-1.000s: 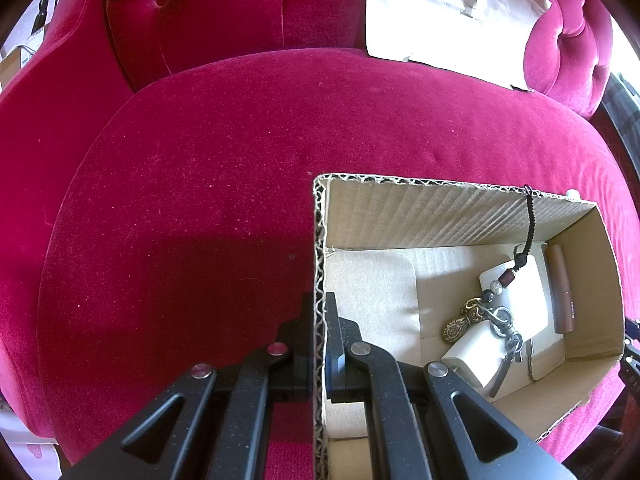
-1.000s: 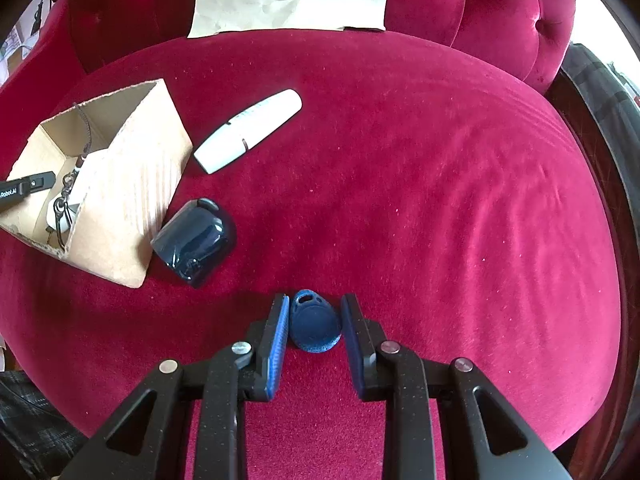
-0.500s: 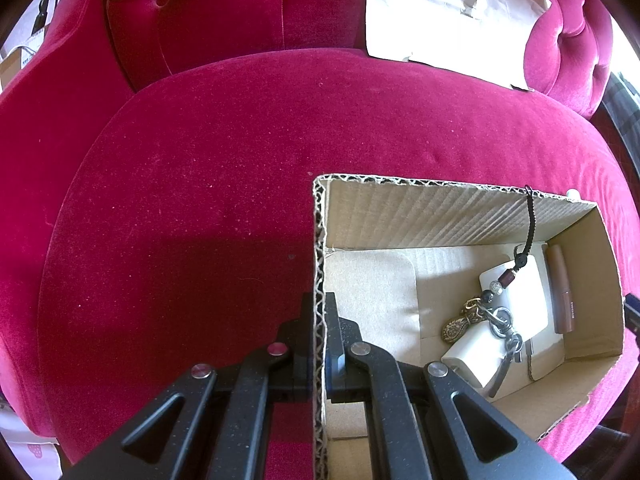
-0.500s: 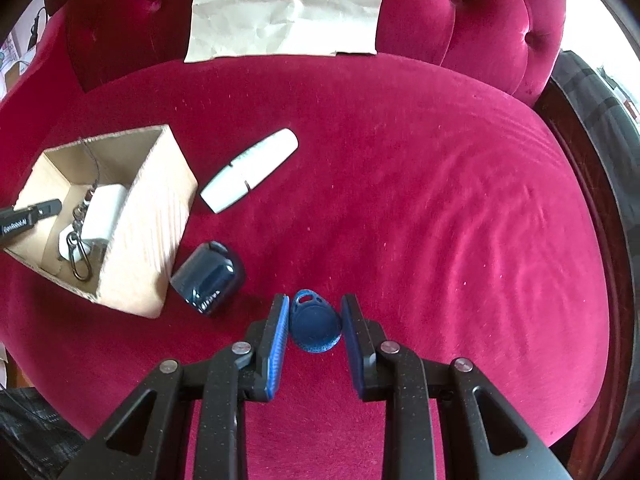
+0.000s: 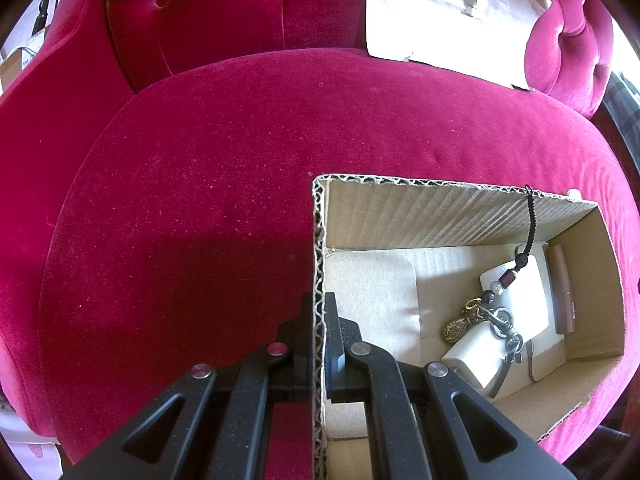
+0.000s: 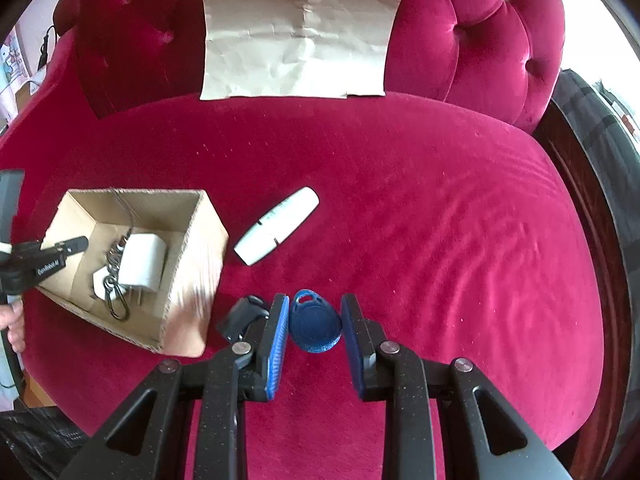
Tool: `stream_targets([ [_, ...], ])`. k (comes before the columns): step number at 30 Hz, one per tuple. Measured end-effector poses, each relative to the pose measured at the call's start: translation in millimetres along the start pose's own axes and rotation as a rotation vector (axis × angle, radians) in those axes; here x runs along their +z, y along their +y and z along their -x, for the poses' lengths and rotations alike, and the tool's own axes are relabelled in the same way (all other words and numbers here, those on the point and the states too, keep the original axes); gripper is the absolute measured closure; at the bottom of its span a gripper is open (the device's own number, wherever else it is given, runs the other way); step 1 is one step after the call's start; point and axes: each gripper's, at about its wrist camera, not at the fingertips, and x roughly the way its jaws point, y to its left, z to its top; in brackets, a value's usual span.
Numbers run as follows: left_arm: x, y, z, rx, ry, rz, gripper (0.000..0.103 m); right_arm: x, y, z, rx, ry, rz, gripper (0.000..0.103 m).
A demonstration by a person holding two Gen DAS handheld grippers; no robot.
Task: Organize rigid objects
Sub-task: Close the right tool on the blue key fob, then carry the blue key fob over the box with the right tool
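My right gripper (image 6: 315, 322) is shut on a blue teardrop key fob (image 6: 315, 325), lifted above the red seat cushion. To its left stands an open cardboard box (image 6: 192, 280) with a white charger (image 6: 142, 266) and a keychain (image 6: 114, 280) inside. A white tube-shaped device (image 6: 276, 226) lies on the cushion beyond the box, and a dark blue case (image 6: 242, 316) shows partly behind my right gripper's left finger. My left gripper (image 5: 319, 312) is shut on the box wall (image 5: 319, 264). That view looks into the box at the charger (image 5: 480, 348), keychain (image 5: 480, 316) and a brown stick (image 5: 562, 292).
The cushion (image 6: 440, 220) belongs to a tufted red velvet chair. A creased paper sheet (image 6: 298, 36) leans against the backrest. The chair's dark wooden edge (image 6: 580, 208) runs along the right. A hand (image 6: 12, 324) shows at the left edge.
My right gripper has risen with the key fob, so the box, the case and the white device look smaller and farther below. The left gripper and box have stayed still.
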Motion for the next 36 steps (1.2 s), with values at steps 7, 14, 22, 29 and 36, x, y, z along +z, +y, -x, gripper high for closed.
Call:
stream_targets([
  [7, 0.3, -0.4, 0.1, 0.0, 0.0, 0.001, 0.1, 12.9, 11.2, 13.7, 0.023, -0.035, -0.005, 0.075],
  [14, 0.7, 0.8, -0.1, 0.001, 0.001, 0.001, 0.1, 27.2, 24.8, 25.7, 0.048, -0.072, 0.006, 0.075],
  [22, 0.8, 0.5, -0.2, 0.0, 0.001, 0.001, 0.1, 32.7, 46.7, 26.8, 0.082, -0.078, 0.032, 0.075],
  [29, 0.9, 0.5, -0.5, 0.0, 0.001, 0.002, 0.1, 35.9, 65.5, 24.4, 0.12, -0.075, 0.05, 0.075],
  [36, 0.5, 0.8, -0.2, 0.001, 0.0, 0.003, 0.1, 38.0, 85.4, 17.8, 0.144, -0.061, 0.071, 0.075],
])
